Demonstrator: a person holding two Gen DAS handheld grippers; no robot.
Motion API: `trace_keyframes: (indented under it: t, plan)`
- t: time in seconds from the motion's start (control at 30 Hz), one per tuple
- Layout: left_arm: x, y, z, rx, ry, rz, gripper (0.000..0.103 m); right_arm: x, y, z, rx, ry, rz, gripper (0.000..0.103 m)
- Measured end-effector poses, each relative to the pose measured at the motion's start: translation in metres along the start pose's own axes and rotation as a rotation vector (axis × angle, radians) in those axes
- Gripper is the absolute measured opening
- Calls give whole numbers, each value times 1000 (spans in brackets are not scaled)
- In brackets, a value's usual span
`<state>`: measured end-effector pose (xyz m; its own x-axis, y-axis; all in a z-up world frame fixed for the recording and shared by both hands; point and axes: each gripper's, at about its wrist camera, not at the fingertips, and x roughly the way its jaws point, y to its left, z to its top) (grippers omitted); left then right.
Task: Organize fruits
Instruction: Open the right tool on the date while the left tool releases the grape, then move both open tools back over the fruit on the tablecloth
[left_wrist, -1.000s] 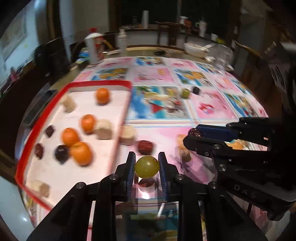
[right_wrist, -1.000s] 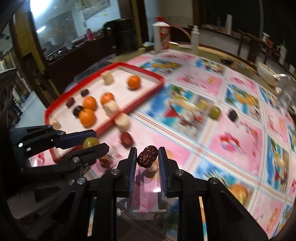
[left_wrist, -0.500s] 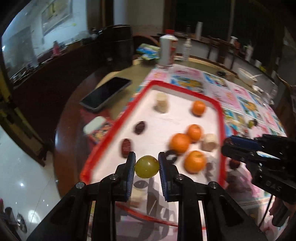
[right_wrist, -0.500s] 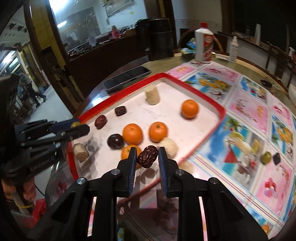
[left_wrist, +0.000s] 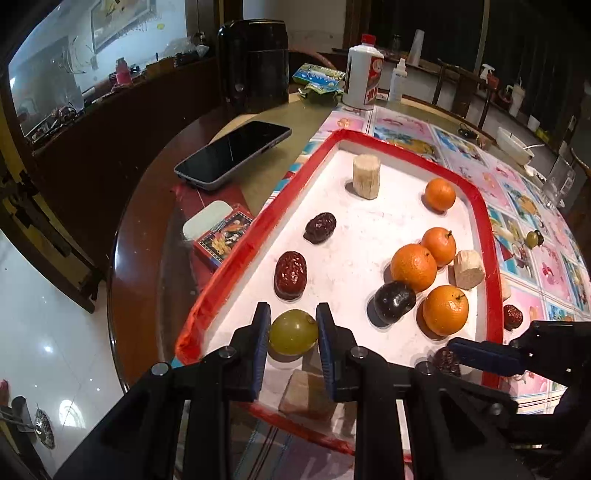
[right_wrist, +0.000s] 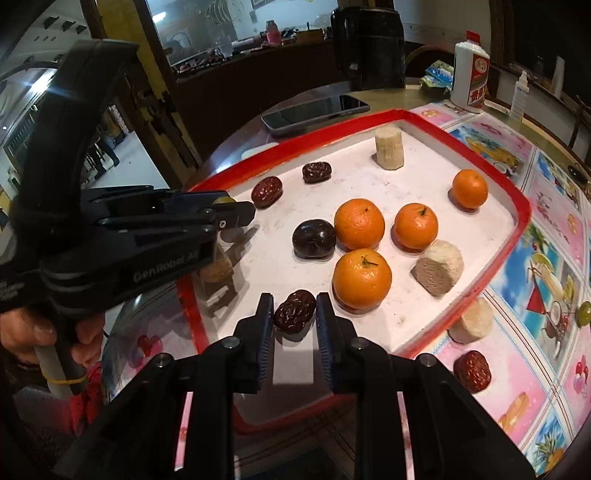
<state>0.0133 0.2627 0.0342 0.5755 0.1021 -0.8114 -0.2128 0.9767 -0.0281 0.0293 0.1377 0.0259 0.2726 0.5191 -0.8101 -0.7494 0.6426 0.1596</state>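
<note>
Oranges (left_wrist: 413, 267), dates (left_wrist: 290, 274) lie in red tray (left_wrist: 488, 236).

The left gripper (right_wrist: 236, 210) hid nearly all of the green grape (right_wrist: 224, 199) from the right wrist camera, leaving only a yellow-green sliver. A pale stump-like piece (right_wrist: 218, 271) sat half behind that gripper's body, in shadow. From the left wrist camera, another such piece (left_wrist: 306, 393) lay partly beneath the fingers (left_wrist: 260, 347), and the right gripper (left_wrist: 480, 356) covered most of a dark date (left_wrist: 446, 361). The hand (right_wrist: 48, 332) on the left gripper's handle ran off the frame's edge. The label on the white bottle (right_wrist: 471, 74) was too small to read.
</note>
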Motion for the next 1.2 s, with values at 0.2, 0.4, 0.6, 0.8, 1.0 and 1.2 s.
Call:
trace_keyframes:
  t: [0.2, 0.4, 0.6, 0.8, 1.0, 1.2]
  plan:
    - [10, -2, -3, 3, 29, 20, 25, 10, -1, 4, 0, 22, -14, 25]
    - [10, -5, -4, 11, 37, 40, 48, 14, -1, 4, 2, 51, -23, 32]
    - [1, -11, -6, 33, 9, 62, 57, 7, 2, 4, 0, 38, -33, 40]
    - [-6, -17, -9, 45, 0, 72, 59, -7, 0, -1, 8, 23, -39, 42]
    - [-15, -26, -12, 59, -3, 79, 59, -27, -5, -11, 19, -1, -45, 45]
    - [-29, -45, -18, 75, -29, 83, 59, -47, -20, -30, 51, -13, -53, 46]
